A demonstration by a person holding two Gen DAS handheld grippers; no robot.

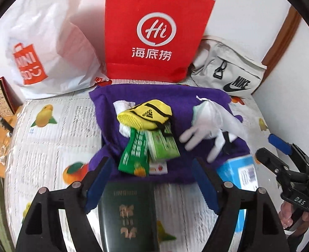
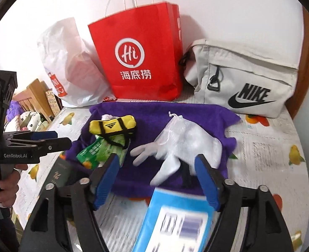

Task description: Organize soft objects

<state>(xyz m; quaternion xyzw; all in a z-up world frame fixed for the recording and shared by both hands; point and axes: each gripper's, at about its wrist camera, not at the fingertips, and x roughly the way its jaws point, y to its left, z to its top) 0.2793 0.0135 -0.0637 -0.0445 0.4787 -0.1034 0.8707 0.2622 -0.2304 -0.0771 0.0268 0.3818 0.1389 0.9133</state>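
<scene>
Both grippers, left gripper (image 1: 152, 174) and right gripper (image 2: 156, 177), stand wide open, holding nothing. The purple towel (image 2: 154, 113) lies flat on the desk (image 2: 265, 147), small items heaped at its centre. Judging by this, next comes pinching its six-o'clock edge to fold.

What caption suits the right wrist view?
Open right gripper above a blue box, facing white gloves on a purple towel.
</scene>
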